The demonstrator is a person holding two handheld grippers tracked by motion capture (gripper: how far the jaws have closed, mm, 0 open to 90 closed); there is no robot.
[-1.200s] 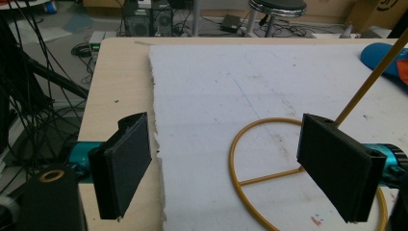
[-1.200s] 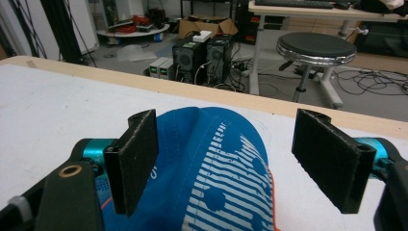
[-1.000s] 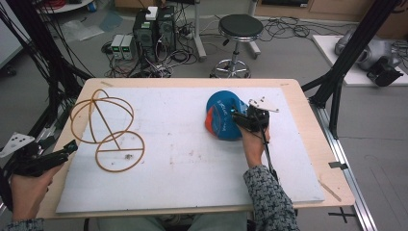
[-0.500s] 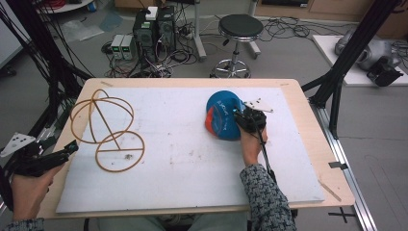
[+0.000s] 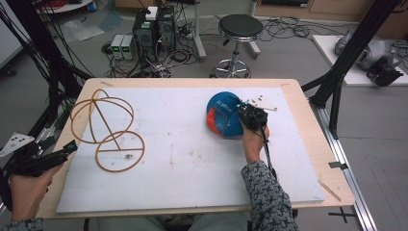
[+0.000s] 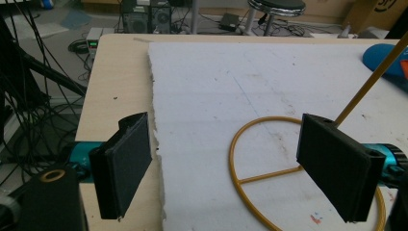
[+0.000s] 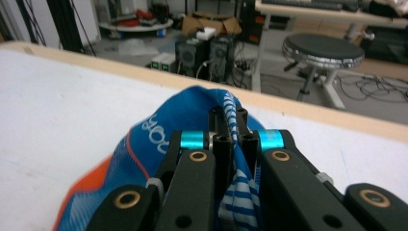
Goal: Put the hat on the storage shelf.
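My right claw (image 7: 230, 144) pinches the blue cloth (image 5: 222, 115) on the white board (image 5: 183, 159) — my left claw (image 6: 231, 168) hangs spread beside the wire frame (image 5: 103, 127).

Wooden table (image 5: 308, 144), white foam sheet (image 5: 192, 154) on it, carrying yellow wire frame (image 5: 103, 130), blue cap (image 5: 223, 115)

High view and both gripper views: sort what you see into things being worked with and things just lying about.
In use:
- blue and orange cap, pinched in the right gripper
- wire hat stand, near the open left gripper

Lying about:
- round stool
- computer boxes
- floor cables
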